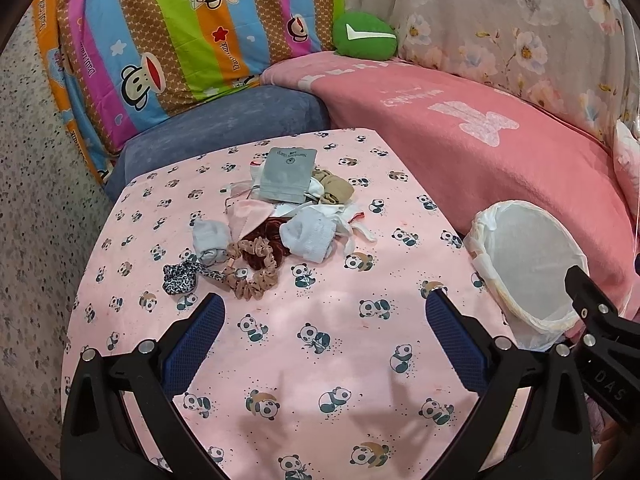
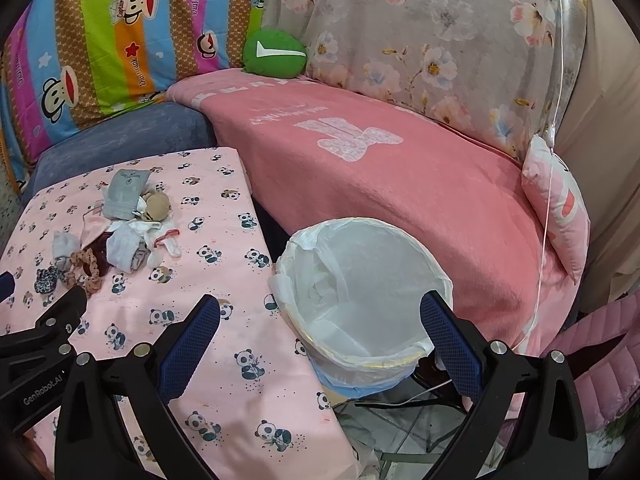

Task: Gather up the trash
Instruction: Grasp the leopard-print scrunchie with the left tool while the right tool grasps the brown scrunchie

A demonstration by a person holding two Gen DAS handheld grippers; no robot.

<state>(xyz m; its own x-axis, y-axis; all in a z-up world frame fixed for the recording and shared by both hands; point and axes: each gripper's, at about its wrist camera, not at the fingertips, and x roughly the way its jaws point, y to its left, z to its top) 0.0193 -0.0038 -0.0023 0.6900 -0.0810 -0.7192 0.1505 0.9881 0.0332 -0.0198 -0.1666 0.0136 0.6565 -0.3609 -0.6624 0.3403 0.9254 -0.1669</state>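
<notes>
A heap of small items lies on the pink panda-print tablecloth (image 1: 320, 360): a grey pouch (image 1: 285, 174), white and grey socks (image 1: 308, 236), a beige scrunchie (image 1: 252, 268), a leopard-print scrunchie (image 1: 180, 278) and a tan bundle (image 1: 334, 189). My left gripper (image 1: 326, 312) hovers open just short of the heap, nothing between its fingers. A bin lined with a white bag (image 2: 360, 292) stands at the table's right edge and looks empty. My right gripper (image 2: 320, 316) is open above the bin's near rim. The heap (image 2: 120, 232) also shows in the right wrist view.
A sofa with a pink blanket (image 2: 380, 184) wraps behind the table and bin. A striped cartoon cushion (image 1: 168, 40), a green plush (image 1: 364, 34) and a floral cushion (image 2: 440, 40) lean at the back. Speckled floor (image 1: 36, 200) lies left; a pink padded jacket (image 2: 600, 360) sits right.
</notes>
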